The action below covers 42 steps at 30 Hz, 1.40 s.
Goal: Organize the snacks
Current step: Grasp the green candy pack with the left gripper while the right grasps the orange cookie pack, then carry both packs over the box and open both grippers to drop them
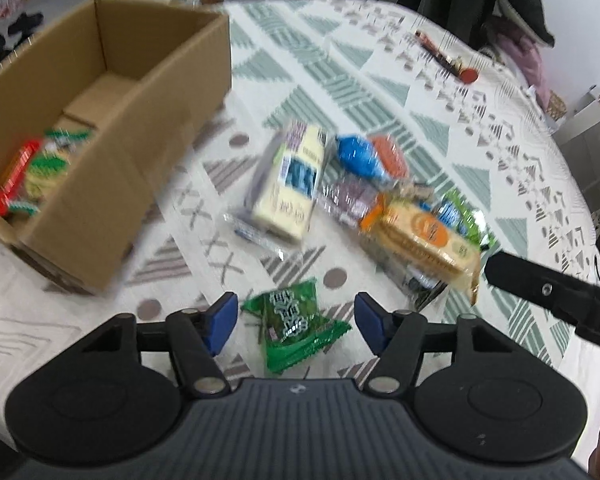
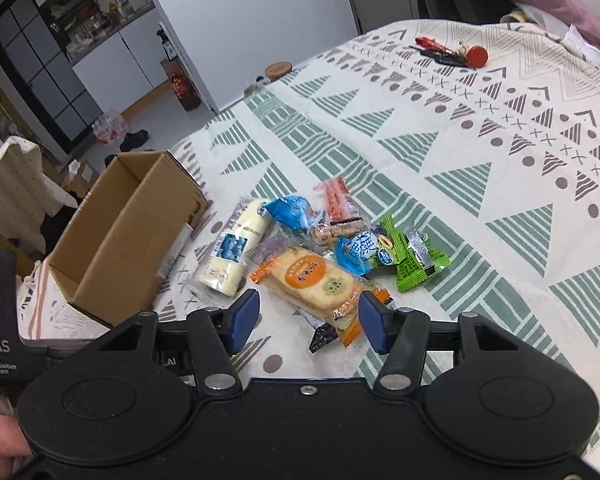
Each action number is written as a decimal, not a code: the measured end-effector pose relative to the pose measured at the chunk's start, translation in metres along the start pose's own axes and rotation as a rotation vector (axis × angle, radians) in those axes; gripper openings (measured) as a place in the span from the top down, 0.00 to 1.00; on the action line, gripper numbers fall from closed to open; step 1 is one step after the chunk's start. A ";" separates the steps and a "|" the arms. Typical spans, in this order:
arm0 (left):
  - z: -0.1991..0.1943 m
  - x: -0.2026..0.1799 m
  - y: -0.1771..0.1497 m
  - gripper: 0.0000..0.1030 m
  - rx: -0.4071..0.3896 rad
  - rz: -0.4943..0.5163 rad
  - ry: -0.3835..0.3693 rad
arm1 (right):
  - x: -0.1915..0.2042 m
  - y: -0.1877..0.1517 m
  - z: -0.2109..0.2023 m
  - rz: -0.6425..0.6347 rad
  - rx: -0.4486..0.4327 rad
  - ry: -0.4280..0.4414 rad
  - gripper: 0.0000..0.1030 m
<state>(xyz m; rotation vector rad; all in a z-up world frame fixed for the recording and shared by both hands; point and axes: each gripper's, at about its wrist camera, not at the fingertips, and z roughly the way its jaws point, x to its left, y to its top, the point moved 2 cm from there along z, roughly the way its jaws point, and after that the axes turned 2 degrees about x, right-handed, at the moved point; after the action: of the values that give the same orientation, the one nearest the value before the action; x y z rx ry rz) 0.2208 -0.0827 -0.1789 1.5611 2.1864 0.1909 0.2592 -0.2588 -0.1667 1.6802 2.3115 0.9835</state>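
A small green snack packet (image 1: 296, 332) lies on the patterned tablecloth between the blue pads of my left gripper (image 1: 296, 326), which is open around it without pressing. An open cardboard box (image 1: 140, 160) stands to the left with red and green packets (image 1: 28, 176) inside. My right gripper (image 2: 309, 320) is open over the near end of an orange rice-cracker pack (image 2: 316, 280). One of its black fingers (image 1: 540, 288) shows at the right of the left wrist view. A cream pack with a blue label (image 2: 236, 252), a blue packet (image 2: 292, 212), a red packet (image 2: 338, 200) and green packets (image 2: 412, 260) lie in a loose pile.
The cardboard box (image 2: 112, 256) sits near the table's left edge. Red and black small items (image 2: 452, 54) and a cork-lidded jar (image 2: 278, 71) are at the far side. Clothes hang on a chair (image 1: 516, 0) behind the table.
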 end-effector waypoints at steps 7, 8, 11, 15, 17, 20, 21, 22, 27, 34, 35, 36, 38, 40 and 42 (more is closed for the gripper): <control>0.019 0.011 -0.003 0.66 0.046 -0.061 -0.020 | 0.002 0.008 0.003 -0.026 -0.038 0.000 0.46; 0.019 0.013 -0.002 0.67 0.042 -0.062 -0.021 | 0.002 0.009 0.004 -0.031 -0.046 -0.003 0.46; 0.019 0.017 0.000 0.68 0.033 -0.060 -0.016 | 0.003 0.015 0.014 -0.039 -0.047 -0.010 0.46; 0.018 0.019 0.002 0.68 0.032 -0.055 -0.018 | 0.002 0.019 0.031 -0.044 -0.028 -0.033 0.46; 0.017 0.021 0.003 0.68 0.030 -0.052 -0.020 | 0.004 0.018 0.038 -0.052 -0.010 -0.040 0.45; 0.013 0.024 0.007 0.68 0.025 -0.054 -0.021 | 0.008 0.013 0.045 -0.066 0.029 -0.046 0.44; 0.011 0.026 0.008 0.68 0.020 -0.054 -0.019 | 0.010 0.011 0.047 -0.075 0.050 -0.053 0.44; 0.009 0.026 0.009 0.68 0.017 -0.053 -0.018 | 0.012 0.008 0.049 -0.087 0.069 -0.063 0.44; 0.001 0.032 0.010 0.68 0.001 -0.052 -0.021 | 0.023 -0.001 0.052 -0.129 0.122 -0.082 0.63; -0.021 0.037 0.009 0.68 -0.031 -0.044 -0.026 | 0.039 0.002 0.029 -0.137 0.067 -0.035 0.64; -0.026 0.036 0.010 0.68 -0.037 -0.041 -0.029 | 0.041 0.004 0.028 -0.136 0.060 -0.030 0.64; -0.030 0.036 0.010 0.68 -0.044 -0.037 -0.032 | 0.044 0.004 0.024 -0.136 0.051 -0.021 0.64; -0.040 0.034 0.012 0.68 -0.065 -0.024 -0.036 | 0.048 0.005 0.020 -0.134 0.034 -0.009 0.64; -0.050 0.033 0.013 0.68 -0.085 -0.012 -0.039 | 0.053 0.007 0.015 -0.125 0.018 0.003 0.64; -0.059 0.033 0.014 0.68 -0.104 -0.004 -0.036 | 0.058 0.008 0.011 -0.118 0.003 0.018 0.64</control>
<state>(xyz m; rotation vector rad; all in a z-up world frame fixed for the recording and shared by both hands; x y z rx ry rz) 0.1985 -0.0385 -0.1302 1.4920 2.1166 0.2688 0.2492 -0.2013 -0.1551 1.5215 2.3933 0.9762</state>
